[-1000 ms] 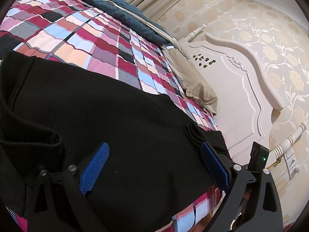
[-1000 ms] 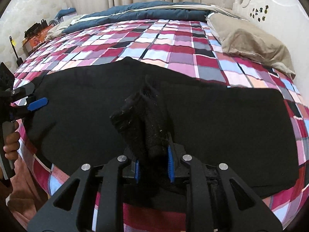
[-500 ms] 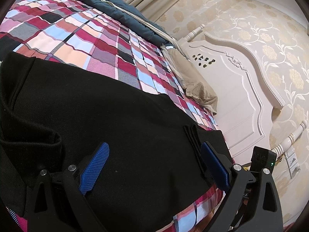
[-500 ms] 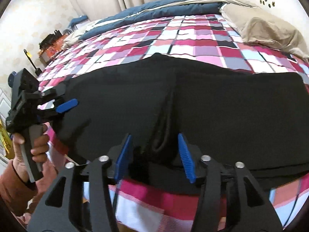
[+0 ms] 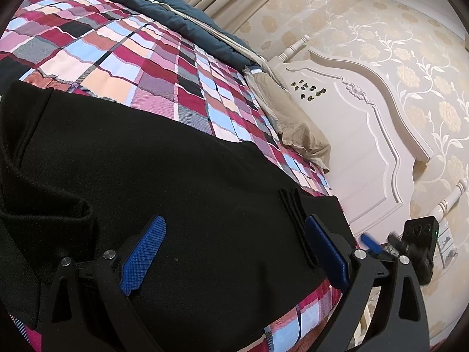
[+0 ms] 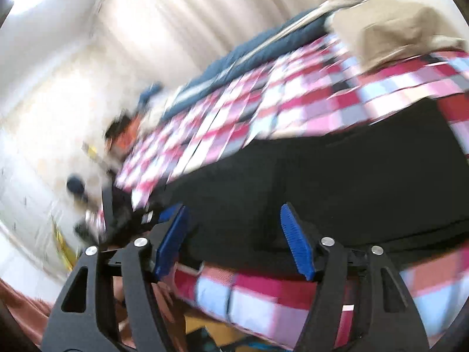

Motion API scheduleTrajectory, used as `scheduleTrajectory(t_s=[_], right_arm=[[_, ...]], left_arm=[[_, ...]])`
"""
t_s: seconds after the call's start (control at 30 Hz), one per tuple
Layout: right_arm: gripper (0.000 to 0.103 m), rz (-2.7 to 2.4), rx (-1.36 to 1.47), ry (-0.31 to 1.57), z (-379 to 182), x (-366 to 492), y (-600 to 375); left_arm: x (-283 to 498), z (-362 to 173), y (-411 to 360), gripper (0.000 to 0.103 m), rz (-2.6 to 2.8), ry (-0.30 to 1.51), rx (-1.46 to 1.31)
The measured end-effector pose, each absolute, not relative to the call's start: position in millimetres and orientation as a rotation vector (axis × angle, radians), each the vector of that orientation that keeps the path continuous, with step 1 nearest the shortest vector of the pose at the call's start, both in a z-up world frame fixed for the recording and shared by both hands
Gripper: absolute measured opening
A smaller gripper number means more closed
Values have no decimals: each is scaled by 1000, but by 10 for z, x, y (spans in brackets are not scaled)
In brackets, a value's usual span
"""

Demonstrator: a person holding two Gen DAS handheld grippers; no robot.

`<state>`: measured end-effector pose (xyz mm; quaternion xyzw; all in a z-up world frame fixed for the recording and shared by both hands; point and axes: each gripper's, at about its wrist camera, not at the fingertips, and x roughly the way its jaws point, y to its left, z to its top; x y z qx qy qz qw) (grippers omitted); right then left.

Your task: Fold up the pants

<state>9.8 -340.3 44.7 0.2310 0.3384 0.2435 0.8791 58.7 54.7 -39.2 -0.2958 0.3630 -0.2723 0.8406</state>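
1. Left gripper [image 5: 234,252] angled down over the black pants [image 5: 176,176], blue pads spread wide, nothing pinched; fabric lying flat beneath and between them.
2. Right gripper [image 6: 234,240] tilted and rolled, jaws just opened, spread apart with nothing between; pants below and beyond the pads, not held.
3. Pants laid flat across the near part of the plaid bedspread [image 5: 132,58], a folded strip of layered edges beside the left gripper's right pad.
4. No containers in view.
5. Right wrist view heavily motion-blurred; dark objects at its left edge unreadable. Tan pillow [image 5: 293,126] by the white headboard [image 5: 366,135]. Right gripper partly visible at the left view's lower right, largely cut off.
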Motion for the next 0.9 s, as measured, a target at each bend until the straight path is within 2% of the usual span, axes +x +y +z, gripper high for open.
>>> scheduleTrajectory(t_s=[0.13,0.27,0.33,0.47,0.53,0.63,0.7,0.77,0.87,0.9], right_arm=[[68,243,592,629,452,-15,-4427],[67,156,859,674,-12,-4,-5224],[59,174,952,737,-337,55,-5339],[50,215,914,774,-465,102,-5126],[33,193,876,779,-476,109,-5078],[25,152,803,793,-542,98,-5004],[26,147,780,785,-512,118,-4988],[32,174,773,795,-461,137,-4998],[49,219,805,763,-328,112,-5130],[59,231,819,741,-299,150,-5189]], left_arm=[[579,-396,543,95,-575,767,-624],[591,-382,551,95,-571,766,-615],[597,-380,555,95,-569,768,-613],[614,-379,573,95,-569,773,-614],[630,-381,579,95,-567,775,-613],[632,-384,571,95,-564,773,-603],[634,-384,573,95,-562,768,-596],[626,-393,555,95,-560,768,-591],[633,-397,562,95,-565,770,-596],[634,-398,560,95,-567,769,-597]])
